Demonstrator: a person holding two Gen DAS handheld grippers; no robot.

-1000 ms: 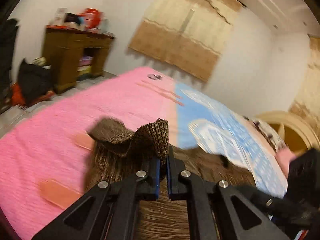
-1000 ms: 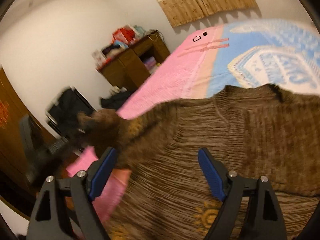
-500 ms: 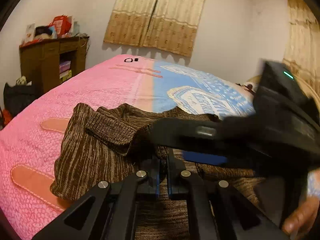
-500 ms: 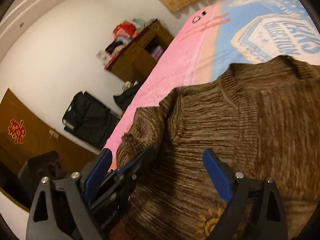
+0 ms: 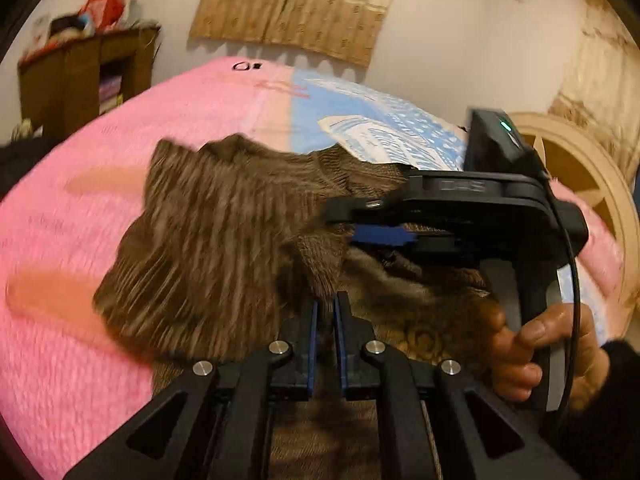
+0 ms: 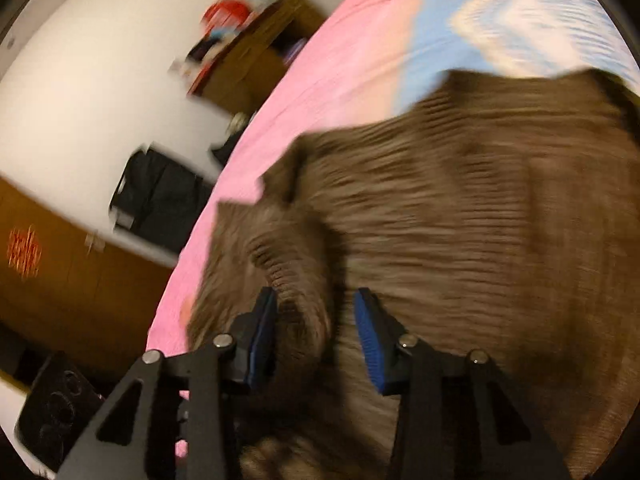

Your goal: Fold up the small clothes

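A small brown knit sweater (image 5: 208, 236) lies on the pink and blue bed cover (image 5: 72, 184); it fills most of the right wrist view (image 6: 460, 216). My left gripper (image 5: 325, 300) is shut on the sweater's sleeve cuff (image 5: 320, 256), which is folded over the body. My right gripper (image 5: 360, 226) comes in from the right, just above the cuff. In the right wrist view my right gripper (image 6: 316, 320) is open, with a fold of sleeve (image 6: 296, 264) between its blue pads.
A wooden desk (image 5: 88, 76) with clutter stands at the back left of the bed. A black bag (image 6: 160, 196) leans on the wall by the bedside. A round wooden headboard piece (image 5: 576, 176) is at the right. Curtains (image 5: 296, 4) hang behind the bed.
My left gripper has carried the sleeve cuff to the right over the sweater body. My right gripper has narrowed its opening around the sleeve fold. Both views are blurred by motion.
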